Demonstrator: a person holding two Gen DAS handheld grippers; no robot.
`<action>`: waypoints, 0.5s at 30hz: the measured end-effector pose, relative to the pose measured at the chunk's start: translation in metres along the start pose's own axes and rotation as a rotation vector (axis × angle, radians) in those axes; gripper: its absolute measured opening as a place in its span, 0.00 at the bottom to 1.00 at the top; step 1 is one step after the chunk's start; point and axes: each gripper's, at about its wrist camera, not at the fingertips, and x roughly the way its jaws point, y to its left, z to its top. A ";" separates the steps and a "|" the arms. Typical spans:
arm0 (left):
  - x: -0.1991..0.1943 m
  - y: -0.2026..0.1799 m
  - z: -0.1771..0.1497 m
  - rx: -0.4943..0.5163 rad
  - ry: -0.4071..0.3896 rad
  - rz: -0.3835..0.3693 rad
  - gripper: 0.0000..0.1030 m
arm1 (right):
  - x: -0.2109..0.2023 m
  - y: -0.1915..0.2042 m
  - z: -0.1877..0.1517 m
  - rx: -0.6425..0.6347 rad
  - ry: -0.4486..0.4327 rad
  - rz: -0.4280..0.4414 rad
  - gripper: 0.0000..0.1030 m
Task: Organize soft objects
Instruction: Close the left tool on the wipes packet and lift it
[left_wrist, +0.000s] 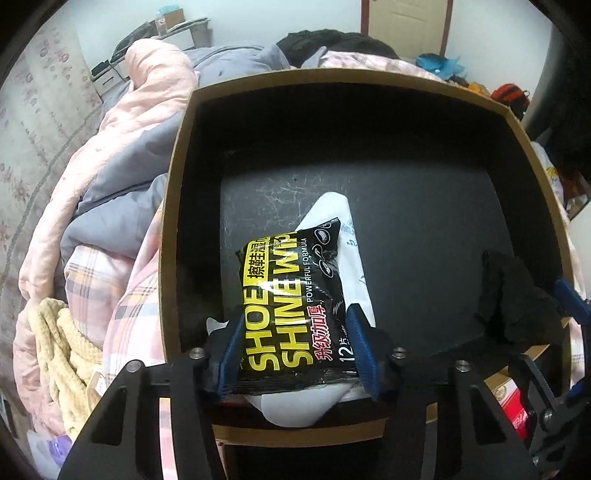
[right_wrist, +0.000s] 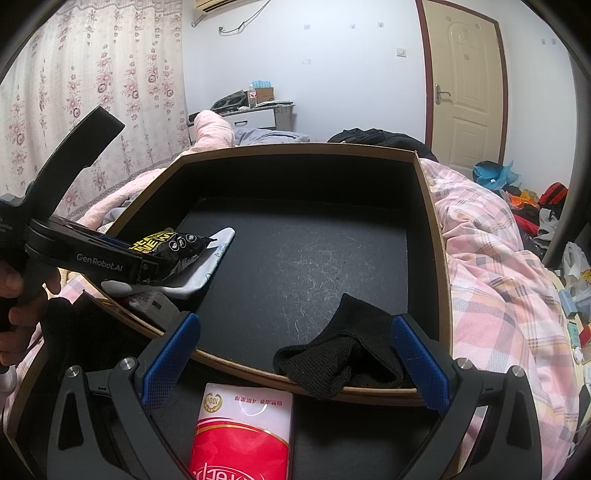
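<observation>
A cardboard box with a black lining (left_wrist: 173, 206) (right_wrist: 439, 266) stands on the bed. My left gripper (left_wrist: 295, 350) is shut on a black and yellow shoe shine wipes pack (left_wrist: 291, 295) (right_wrist: 170, 247) with a white soft pack (left_wrist: 343, 236) (right_wrist: 210, 266) under it, held over the box's near left edge. My right gripper (right_wrist: 295, 354) is open at the box's near edge. A black sock (right_wrist: 343, 354) (left_wrist: 513, 295) drapes over that edge, against the right finger (right_wrist: 421, 362). A red and white tissue pack (right_wrist: 240, 435) lies below the right gripper.
A pink plaid sheet (right_wrist: 498, 295) covers the bed. A pink and grey quilt (left_wrist: 122, 166) and a yellow knit cloth (left_wrist: 70, 350) lie left of the box. Dark clothes (right_wrist: 376, 138) lie behind it. A door (right_wrist: 465, 81) and floor clutter (right_wrist: 532, 199) are at right.
</observation>
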 end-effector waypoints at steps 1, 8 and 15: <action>-0.001 0.001 0.001 -0.005 -0.004 -0.013 0.45 | 0.000 0.000 0.000 0.001 -0.001 0.000 0.99; -0.047 0.000 -0.004 -0.009 -0.121 -0.069 0.44 | 0.000 0.001 0.002 0.003 -0.003 0.001 0.99; -0.108 0.014 -0.034 -0.042 -0.240 -0.221 0.44 | 0.000 0.001 0.002 0.004 -0.003 0.001 0.99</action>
